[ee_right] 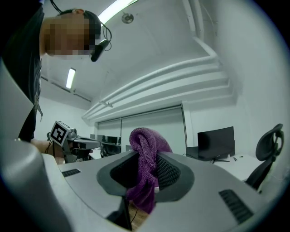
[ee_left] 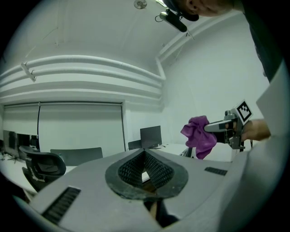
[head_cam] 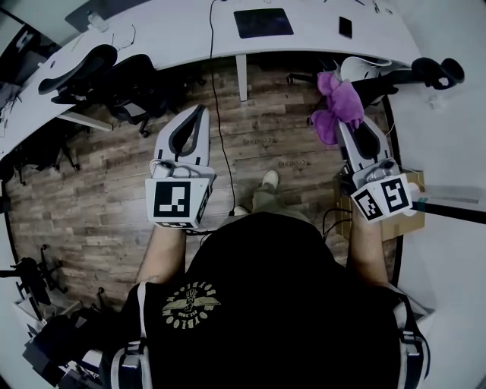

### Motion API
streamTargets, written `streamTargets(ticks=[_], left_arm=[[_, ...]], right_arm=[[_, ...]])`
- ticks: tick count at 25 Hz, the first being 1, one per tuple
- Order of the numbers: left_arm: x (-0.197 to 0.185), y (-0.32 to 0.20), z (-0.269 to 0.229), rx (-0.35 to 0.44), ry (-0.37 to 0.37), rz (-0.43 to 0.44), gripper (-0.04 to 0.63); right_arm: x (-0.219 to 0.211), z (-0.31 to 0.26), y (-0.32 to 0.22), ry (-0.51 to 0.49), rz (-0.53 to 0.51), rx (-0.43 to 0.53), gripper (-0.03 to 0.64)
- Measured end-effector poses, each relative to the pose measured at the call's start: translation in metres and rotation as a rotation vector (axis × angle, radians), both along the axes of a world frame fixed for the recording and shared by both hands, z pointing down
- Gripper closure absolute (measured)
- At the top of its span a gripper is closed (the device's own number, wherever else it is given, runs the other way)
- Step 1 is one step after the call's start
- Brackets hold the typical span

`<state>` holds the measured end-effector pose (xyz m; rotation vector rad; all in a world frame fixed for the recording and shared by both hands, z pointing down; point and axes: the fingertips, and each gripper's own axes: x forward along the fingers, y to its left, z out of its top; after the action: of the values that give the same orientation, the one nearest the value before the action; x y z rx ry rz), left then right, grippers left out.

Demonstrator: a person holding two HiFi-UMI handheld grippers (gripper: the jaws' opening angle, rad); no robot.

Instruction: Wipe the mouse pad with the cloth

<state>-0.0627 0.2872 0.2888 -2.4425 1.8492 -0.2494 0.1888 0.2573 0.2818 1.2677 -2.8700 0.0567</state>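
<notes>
Nearest is the person (head_cam: 266,304) in a black shirt, arms out forward with a tool in each hand, each topped by its marker cube. The left tongs (head_cam: 200,114) point level over the wooden floor (head_cam: 99,197); their jaws are pressed together at the tips with nothing between them (the left gripper view shows only the two ribbed pads meeting at a point). The right tongs (head_cam: 348,123) are also level and are pinching the cloth (head_cam: 339,105), a crumpled purple rag. In the right gripper view it stands bunched between the pads, one fold rising above them and the rest hanging below. The cloth is in the air over the floor, short of the near edge of the tabletop (head_cam: 175,34), and touches nothing but the jaws. Below the right arm a cardboard box (head_cam: 401,225) sits on the floor, and between the two tools a shoe (head_cam: 269,180) shows. Farther on, dark office chairs (head_cam: 99,72) stand at the left and another chair (head_cam: 399,76) just beyond the cloth, while a black cable (head_cam: 216,99) hangs from the tabletop's near edge to the floor. Farthest, the mouse pad (head_cam: 263,23), dark and rectangular, lies flat on the white tabletop a little back from its near edge, well apart from the cloth, with a black phone (head_cam: 345,26) near it on the right.
</notes>
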Motion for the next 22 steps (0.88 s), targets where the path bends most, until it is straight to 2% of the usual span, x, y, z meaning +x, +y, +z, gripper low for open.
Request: streamTargets(ticks=[10,22], left_arm=[[-0.002,-0.048,0.008,-0.021,0.029,-0.026,0.594],[0.004,-0.109,0.004,-0.022,0.027,-0.055,0.594]], right_arm=[[0.006,0.011,-0.053,-0.011,-0.013,-0.037,0.513],[0.009,0.013,-0.116,-0.024,-0.051,-0.070,0.512]])
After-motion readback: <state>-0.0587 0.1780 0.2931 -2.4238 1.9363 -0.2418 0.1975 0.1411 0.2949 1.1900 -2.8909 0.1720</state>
